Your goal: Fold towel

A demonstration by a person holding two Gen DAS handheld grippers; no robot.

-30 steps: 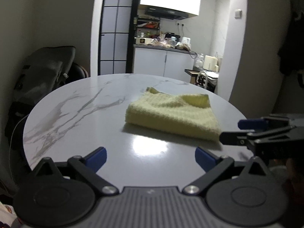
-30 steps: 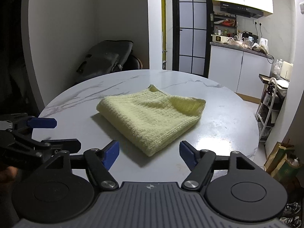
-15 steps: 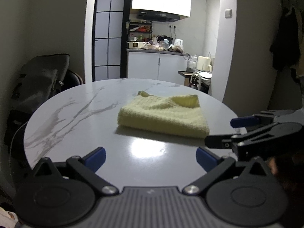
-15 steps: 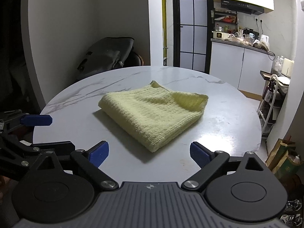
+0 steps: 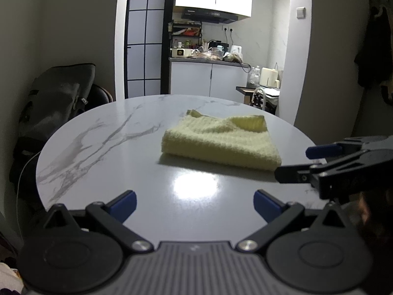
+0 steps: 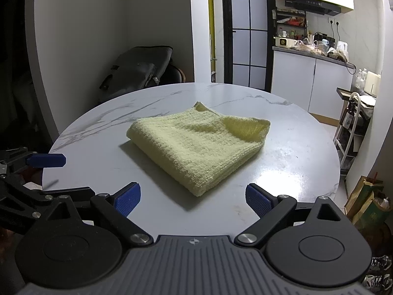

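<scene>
A yellow towel (image 5: 221,142) lies folded into a thick square on the round white marble table (image 5: 103,147); it also shows in the right wrist view (image 6: 199,145). One far corner of its top layer is turned up. My left gripper (image 5: 194,205) is open and empty, low at the near table edge, well short of the towel. My right gripper (image 6: 192,198) is open and empty, just short of the towel's near corner. Each gripper shows in the other's view: the right one (image 5: 319,159) beside the towel, the left one (image 6: 46,169) at the table's left edge.
A dark bag on a chair (image 5: 56,98) stands behind the table at left. A kitchen counter with clutter (image 5: 208,56) is at the back. A small rack (image 6: 353,127) and paper bags (image 6: 368,204) stand on the floor to the right.
Both grippers have drawn back a little from the towel. The right gripper's jaws have opened wider. The towel has not moved.
</scene>
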